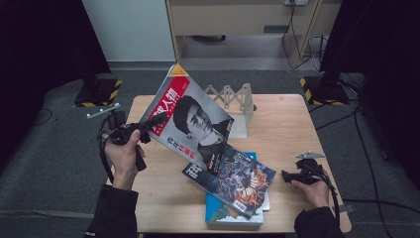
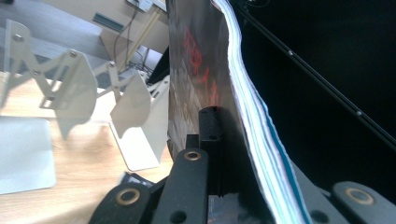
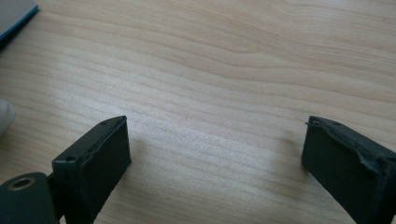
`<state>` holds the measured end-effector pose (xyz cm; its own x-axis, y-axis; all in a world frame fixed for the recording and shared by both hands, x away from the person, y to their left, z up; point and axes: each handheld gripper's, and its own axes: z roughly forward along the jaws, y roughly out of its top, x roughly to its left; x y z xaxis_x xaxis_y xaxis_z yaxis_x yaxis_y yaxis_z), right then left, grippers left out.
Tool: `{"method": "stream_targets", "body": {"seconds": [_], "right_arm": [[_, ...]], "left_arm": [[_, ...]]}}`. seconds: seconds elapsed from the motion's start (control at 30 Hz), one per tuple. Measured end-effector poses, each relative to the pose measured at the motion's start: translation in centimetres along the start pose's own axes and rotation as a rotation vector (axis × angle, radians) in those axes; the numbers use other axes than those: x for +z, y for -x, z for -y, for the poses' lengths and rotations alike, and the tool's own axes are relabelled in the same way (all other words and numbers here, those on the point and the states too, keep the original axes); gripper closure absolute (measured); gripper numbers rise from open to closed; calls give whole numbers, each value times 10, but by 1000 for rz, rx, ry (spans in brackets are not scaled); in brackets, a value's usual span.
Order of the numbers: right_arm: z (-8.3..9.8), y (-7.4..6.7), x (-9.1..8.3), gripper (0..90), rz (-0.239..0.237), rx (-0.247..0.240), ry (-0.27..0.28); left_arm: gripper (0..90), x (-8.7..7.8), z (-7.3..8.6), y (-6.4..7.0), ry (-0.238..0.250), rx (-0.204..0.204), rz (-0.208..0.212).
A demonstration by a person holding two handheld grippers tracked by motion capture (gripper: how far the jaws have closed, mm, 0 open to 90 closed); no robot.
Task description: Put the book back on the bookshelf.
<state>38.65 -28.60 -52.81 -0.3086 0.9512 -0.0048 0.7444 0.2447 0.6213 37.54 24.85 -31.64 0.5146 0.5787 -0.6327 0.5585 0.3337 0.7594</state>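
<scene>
A magazine (image 1: 194, 118) with a red title and a portrait cover is raised and tilted above the table's left half. My left gripper (image 1: 154, 121) is shut on its left edge. In the left gripper view the black jaws pinch the magazine (image 2: 196, 79), and its page edges (image 2: 254, 126) run up beside them. My right gripper (image 1: 288, 175) sits low over the table's right front, open. In the right gripper view the right gripper (image 3: 215, 144) has bare wood between its jaws.
A dark illustrated magazine (image 1: 235, 179) lies on a blue book (image 1: 232, 216) at the front centre of the wooden table (image 1: 282, 124). A pale folding rack (image 1: 233, 99) stands at the back centre, also the rack (image 2: 88, 93) close by. A book corner (image 3: 14, 14) lies far left.
</scene>
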Motion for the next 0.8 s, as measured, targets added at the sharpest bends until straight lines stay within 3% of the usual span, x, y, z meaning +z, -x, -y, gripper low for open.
{"method": "stream_targets", "body": {"seconds": [0.37,0.8], "right_arm": [[5,0,2,40,-9,11,40],[10,-2,5,13,-8,11,90]], "left_arm": [[859,-21,-18,-11,51,-1,-45],[859,-45,-37,-27,101,-1,-144]]}}
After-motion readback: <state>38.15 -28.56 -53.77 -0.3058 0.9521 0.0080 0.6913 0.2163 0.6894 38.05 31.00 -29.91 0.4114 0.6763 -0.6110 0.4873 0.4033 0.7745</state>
